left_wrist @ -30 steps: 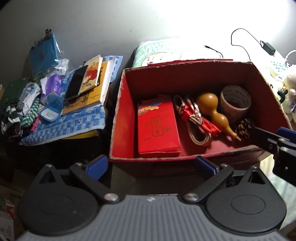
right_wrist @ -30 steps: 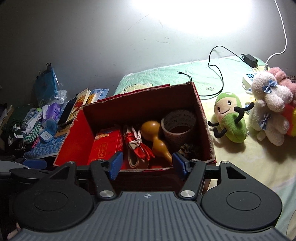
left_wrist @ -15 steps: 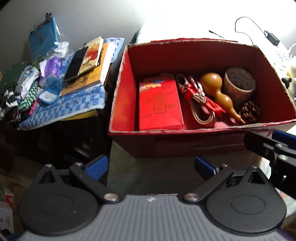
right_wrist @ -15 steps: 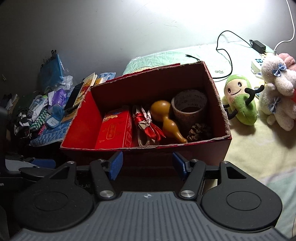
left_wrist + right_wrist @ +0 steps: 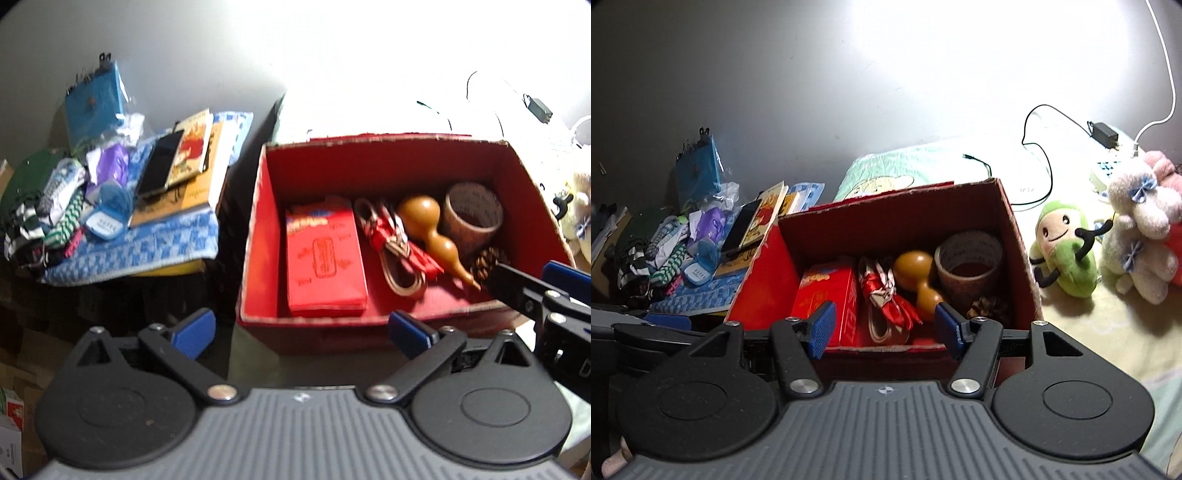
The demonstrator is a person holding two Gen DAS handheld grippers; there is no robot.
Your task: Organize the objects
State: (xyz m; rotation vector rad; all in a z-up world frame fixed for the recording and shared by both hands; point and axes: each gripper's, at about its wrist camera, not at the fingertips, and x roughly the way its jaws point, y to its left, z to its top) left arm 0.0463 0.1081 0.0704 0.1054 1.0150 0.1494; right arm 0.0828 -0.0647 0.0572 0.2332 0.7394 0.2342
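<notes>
An open red cardboard box [image 5: 258,221] [image 5: 764,280] stands on the bed. Inside lie a red packet [image 5: 325,258] [image 5: 827,295], a red-and-white ribbon bundle [image 5: 391,243] [image 5: 886,295], a brown gourd [image 5: 430,229] [image 5: 918,273], a tape roll [image 5: 472,214] [image 5: 967,258] and a pine cone [image 5: 485,260] [image 5: 990,308]. My left gripper [image 5: 300,330] hangs open at the box's front left corner, holding nothing. My right gripper [image 5: 884,328] is open and empty at the front wall; its fingers [image 5: 546,295] show at the box's right corner.
Left of the box, a blue checked cloth [image 5: 147,240] carries books, a phone [image 5: 160,168], socks and small packets. To the right sit a green plush [image 5: 1067,258] and white plush toys [image 5: 1137,229]. Behind are a pillow [image 5: 886,173], a black cable and an adapter [image 5: 1104,134].
Half a second ago both grippers looked down into the box from higher up. Both have since dropped back toward its front wall. The fingers have stayed open, and the contents have not moved.
</notes>
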